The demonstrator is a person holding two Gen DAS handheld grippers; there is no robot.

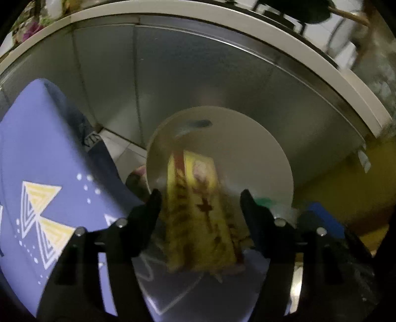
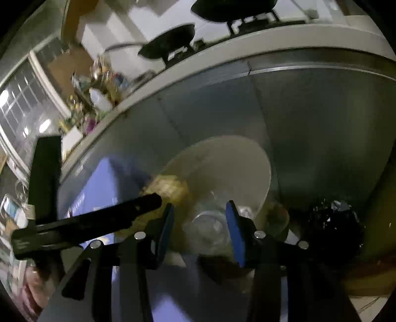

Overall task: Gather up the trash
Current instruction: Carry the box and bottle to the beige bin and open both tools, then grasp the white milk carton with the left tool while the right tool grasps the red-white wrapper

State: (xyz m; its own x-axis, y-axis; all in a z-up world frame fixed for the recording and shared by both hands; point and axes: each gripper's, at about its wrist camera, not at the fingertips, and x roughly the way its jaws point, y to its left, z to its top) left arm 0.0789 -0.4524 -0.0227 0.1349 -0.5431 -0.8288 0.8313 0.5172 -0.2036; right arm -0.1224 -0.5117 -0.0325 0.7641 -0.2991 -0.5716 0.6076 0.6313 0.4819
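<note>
In the left wrist view a yellow printed wrapper (image 1: 198,215) sits between the fingers of my left gripper (image 1: 199,198); the jaws stand wide and I cannot tell whether they touch it. Behind it is a round white bin lid (image 1: 247,153). In the right wrist view my right gripper (image 2: 199,210), with blue pads (image 2: 235,232), is shut on a clear plastic cup (image 2: 210,226). The left gripper's black finger (image 2: 138,205) reaches in from the left beside the crumpled yellow wrapper (image 2: 168,188). The white lid (image 2: 227,168) is behind.
A steel cabinet front (image 1: 185,74) under a white counter edge (image 1: 222,22) fills the background. A purple patterned cloth (image 1: 42,173) lies at left. A black bag (image 2: 331,223) sits at right by a yellow container (image 1: 341,188). Pans stand on the counter (image 2: 170,44).
</note>
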